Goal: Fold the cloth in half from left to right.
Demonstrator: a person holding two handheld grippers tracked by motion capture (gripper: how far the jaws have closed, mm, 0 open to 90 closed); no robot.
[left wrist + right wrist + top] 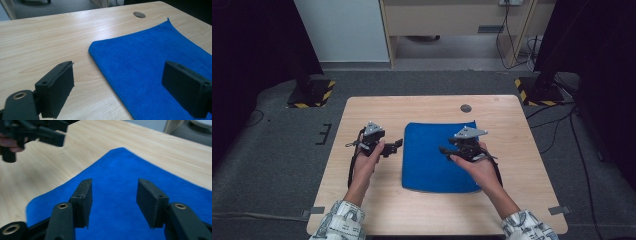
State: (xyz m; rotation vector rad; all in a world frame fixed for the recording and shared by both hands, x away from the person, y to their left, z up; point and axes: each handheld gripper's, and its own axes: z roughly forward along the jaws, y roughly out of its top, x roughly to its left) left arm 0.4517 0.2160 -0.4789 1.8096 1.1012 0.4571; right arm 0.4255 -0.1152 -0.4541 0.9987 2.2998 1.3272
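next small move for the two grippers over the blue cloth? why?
Probably lower the left gripper onto the near-left edge of the blue cloth and pinch it. Its jaws stand wide open just beside that edge, nothing between them. The right gripper hovers over the cloth, jaws apart and empty. The cloth lies flat on the table.

One blue cloth (pixel 439 156) lies at the centre of the frame on one wooden table (pixel 362 210). Two handheld grippers: the left gripper (pixel 394 147) centre-left, the right gripper (pixel 445 151) centre-right. One round cable hole (pixel 466 108) sits above the centre.
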